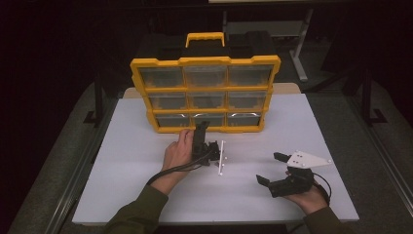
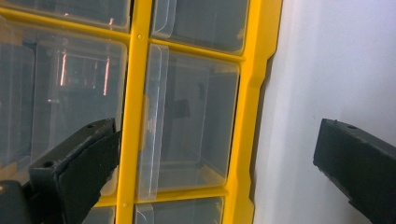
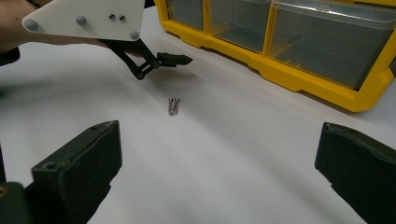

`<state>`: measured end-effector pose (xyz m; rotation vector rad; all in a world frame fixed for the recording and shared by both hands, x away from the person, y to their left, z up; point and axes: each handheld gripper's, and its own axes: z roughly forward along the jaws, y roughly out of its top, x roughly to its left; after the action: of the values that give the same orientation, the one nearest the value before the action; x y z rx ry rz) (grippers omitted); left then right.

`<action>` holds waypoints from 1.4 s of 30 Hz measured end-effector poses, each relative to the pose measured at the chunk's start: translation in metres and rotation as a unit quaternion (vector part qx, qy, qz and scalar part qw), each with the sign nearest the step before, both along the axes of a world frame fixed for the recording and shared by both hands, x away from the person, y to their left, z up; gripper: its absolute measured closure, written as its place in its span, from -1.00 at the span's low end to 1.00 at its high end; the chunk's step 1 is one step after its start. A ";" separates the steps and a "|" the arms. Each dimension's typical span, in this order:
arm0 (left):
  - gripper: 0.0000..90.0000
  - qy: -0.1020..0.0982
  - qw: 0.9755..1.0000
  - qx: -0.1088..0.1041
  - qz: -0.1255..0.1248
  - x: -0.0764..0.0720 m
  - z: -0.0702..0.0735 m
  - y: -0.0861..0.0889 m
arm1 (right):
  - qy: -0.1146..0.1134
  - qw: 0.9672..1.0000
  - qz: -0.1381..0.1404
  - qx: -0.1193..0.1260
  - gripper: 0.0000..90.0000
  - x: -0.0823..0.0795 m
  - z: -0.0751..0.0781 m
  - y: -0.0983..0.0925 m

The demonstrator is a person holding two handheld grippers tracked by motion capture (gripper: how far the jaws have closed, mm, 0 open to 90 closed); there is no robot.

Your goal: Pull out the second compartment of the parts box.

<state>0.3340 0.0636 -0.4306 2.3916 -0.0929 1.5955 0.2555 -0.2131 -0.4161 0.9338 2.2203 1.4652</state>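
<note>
A yellow organizer point(image 1: 204, 61) with nine clear drawers stands upright at the back of the white table point(image 1: 146, 195). My left gripper point(image 1: 203, 134) is turned on its side just in front of the bottom middle drawer point(image 1: 208, 119). In the left gripper view it point(image 2: 210, 154) is open, with a clear drawer point(image 2: 187, 126) and the yellow frame point(image 2: 132, 93) between the jaws, not touching. My right gripper point(image 1: 271, 168) rests open at the front right. In the right gripper view it point(image 3: 215, 158) faces two small metal screws point(image 3: 173, 106) lying on the table.
The right gripper view also shows the left gripper's white plate point(image 3: 88, 18) and one of its fingers point(image 3: 173, 59) beyond the screws, with the organizer's bottom row point(image 3: 299, 42) at the upper right. Dark floor and table legs surround the table.
</note>
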 end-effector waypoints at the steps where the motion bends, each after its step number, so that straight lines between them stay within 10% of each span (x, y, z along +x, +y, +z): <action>1: -1.00 -0.001 1.000 0.000 0.001 0.000 0.000 0.000 | 0.000 1.000 0.000 0.001 -1.00 0.000 0.000 0.000; 42: -0.99 -0.064 0.997 -0.007 0.032 -0.001 0.038 0.004 | 0.005 1.000 0.001 0.003 -1.00 0.002 -0.001 0.003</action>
<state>0.3327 0.0675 -0.3930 2.3020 -0.0297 1.7730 0.2574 -0.2098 -0.4173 0.9427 2.2251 1.4711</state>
